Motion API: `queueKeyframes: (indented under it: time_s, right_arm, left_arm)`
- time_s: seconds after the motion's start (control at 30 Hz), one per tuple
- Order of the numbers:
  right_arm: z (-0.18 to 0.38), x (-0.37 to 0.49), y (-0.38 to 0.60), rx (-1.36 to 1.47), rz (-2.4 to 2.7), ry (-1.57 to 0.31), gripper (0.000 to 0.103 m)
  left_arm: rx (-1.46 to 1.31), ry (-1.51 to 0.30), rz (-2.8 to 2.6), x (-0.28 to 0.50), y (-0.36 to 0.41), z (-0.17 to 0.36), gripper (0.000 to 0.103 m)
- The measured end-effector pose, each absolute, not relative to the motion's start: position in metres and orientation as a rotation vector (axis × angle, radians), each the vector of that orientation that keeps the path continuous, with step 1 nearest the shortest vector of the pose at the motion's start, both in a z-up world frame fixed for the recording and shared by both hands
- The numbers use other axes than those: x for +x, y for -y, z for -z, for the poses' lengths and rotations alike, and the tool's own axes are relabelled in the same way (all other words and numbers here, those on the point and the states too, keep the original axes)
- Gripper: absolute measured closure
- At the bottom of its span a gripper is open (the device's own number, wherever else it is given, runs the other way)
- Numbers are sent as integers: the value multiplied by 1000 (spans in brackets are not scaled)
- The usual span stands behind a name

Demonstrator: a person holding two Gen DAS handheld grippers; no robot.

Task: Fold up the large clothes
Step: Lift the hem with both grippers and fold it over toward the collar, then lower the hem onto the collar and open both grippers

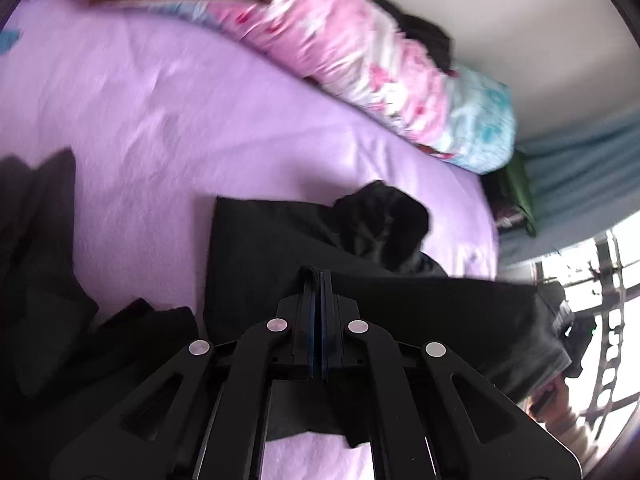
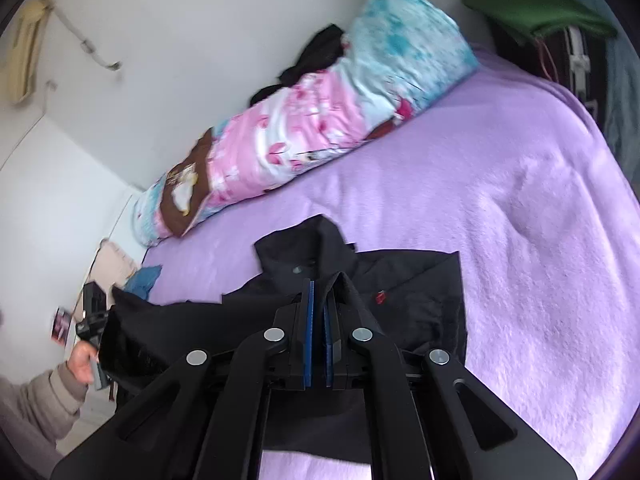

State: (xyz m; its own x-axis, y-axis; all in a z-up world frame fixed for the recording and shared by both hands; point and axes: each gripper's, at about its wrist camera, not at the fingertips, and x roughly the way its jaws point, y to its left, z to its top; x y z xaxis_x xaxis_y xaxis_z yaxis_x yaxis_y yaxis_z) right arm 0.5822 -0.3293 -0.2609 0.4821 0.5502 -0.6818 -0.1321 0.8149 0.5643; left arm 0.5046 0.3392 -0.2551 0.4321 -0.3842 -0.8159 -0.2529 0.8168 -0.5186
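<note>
Bed: your work surface is the bed [image 2: 500, 208], covered in a lilac blanket, with most of its middle bare, which looks like the room you need to lay a large piece out.
Pillow roll: the pink-and-blue floral bedding [image 2: 304, 120] lies along the wall-side edge of the bed, well apart from the fold.
Garment: the black garment [image 2: 420, 292] sits at the near edge of the bed, just below you. In the right wrist view its collar, a button and a small red mark face up; a stretch of it spans between your two hands, so you seem to be carrying one edge across to make a fold.
Other dark clothes: more black cloth [image 1: 44, 240] lies toward the left side of the bed in the left wrist view, apart from the piece you hold.
Left fingers: the left gripper [image 1: 316, 276] is clenched, blue pads together; black cloth bunches at the tips, so I judge it pinches the garment's edge.
Right fingers: the right gripper [image 2: 322, 284] is likewise clamped, with a ridge of black cloth rising between the pads near the collar.
Other hand: your left hand [image 2: 82, 360] shows at the cloth's far end.
</note>
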Motion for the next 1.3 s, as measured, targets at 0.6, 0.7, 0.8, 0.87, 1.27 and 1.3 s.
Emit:
queueKeyframes:
  time_s: [0.6,0.7,0.8,0.87,1.27,1.3]
  right_arm:
    - [390,680,294,383,-239,-1172,99]
    - [391,684,292,361,-240,-1171,99]
    - [394,686,291,346,-233,-1173,99]
    - [398,687,290,343,-227,-1176,99]
    - [390,690,306,416,-86,-1104,30]
    - [383,688,310,421,-51,-1071,19]
  left_arm:
    - [-698,-1276,-121,560,-364,400,101]
    - [-699,-1282,-128,561,-367,403,100]
    - [-657,-1297,-129,568,-362,406,97]
    - [-644,-1308,-129,572,-362,409,96]
    - [-716,-1192,-220,578,-394,385,6]
    - [-707,-1174,-205,580,-397,378,6]
